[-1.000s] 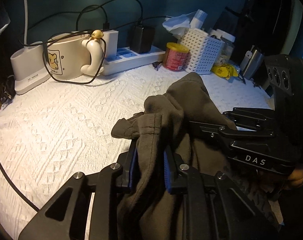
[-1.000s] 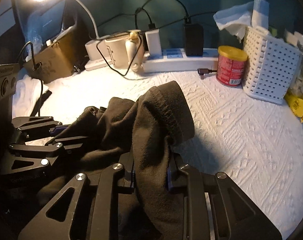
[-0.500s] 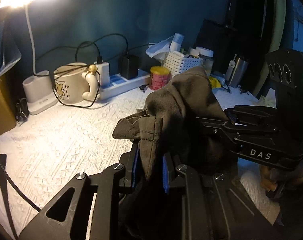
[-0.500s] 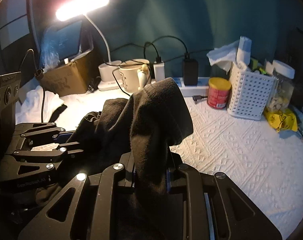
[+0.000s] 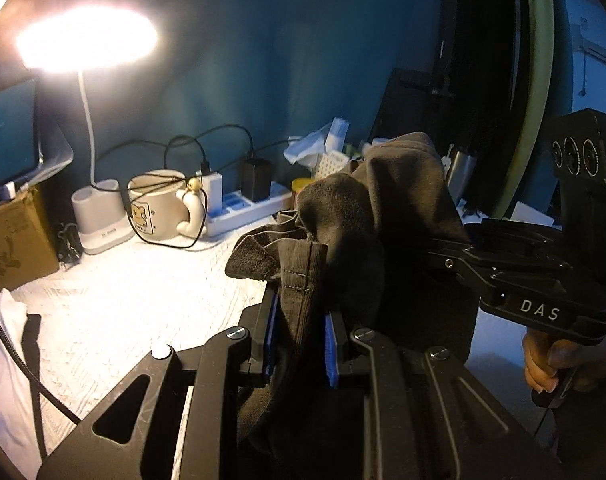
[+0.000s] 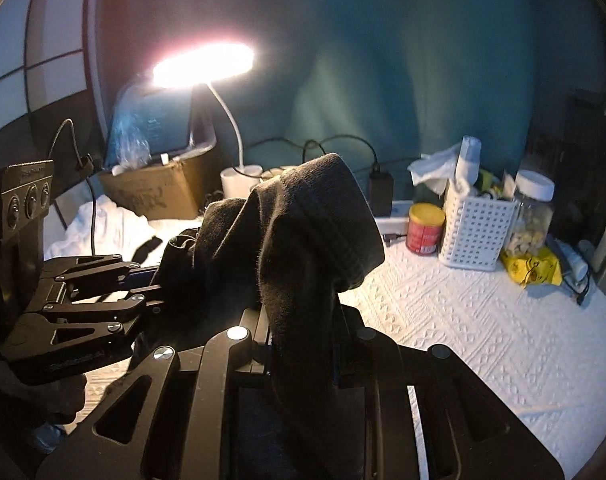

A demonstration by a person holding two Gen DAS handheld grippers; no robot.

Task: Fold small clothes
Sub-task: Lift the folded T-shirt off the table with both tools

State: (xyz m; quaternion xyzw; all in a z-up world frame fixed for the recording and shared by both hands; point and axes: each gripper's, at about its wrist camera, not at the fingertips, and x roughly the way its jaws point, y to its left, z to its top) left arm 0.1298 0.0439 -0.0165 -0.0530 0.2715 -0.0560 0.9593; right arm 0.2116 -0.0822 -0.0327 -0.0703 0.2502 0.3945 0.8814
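So there's this dark olive-brown garment [image 5: 367, 216], some small piece of clothing with a ribbed, stitched hem, and it's bunched up in the air above the white textured cloth [image 5: 103, 312] that covers the tabletop, not lying flat on it at all. The left gripper [image 5: 301, 340] has its blue-padded jaws pinched tight on the hem edge, with fabric spilling out above and below the pads. The right gripper [image 6: 303, 344] is clamped on another part of the same garment, and a thick fold flops over the top of it like a hood. Each gripper shows up in the other one's camera: the two sit close side by side with the cloth slung between them, and in the left wrist view a hand [image 5: 551, 360] is wrapped round the right one's handle. Farther back, against the teal wall, there's a lit desk lamp [image 5: 87, 40] on a white base, a cream mug [image 5: 159, 204] with cables draped over it, and a white power strip [image 5: 243, 208] with a black charger plugged in. Off to the right sit a red can with a yellow lid [image 6: 425, 230], a white perforated basket [image 6: 475, 232] stuffed with tissue, and a clear jar with a white lid [image 6: 533, 212]. A cardboard box [image 6: 155, 192] is on the left.
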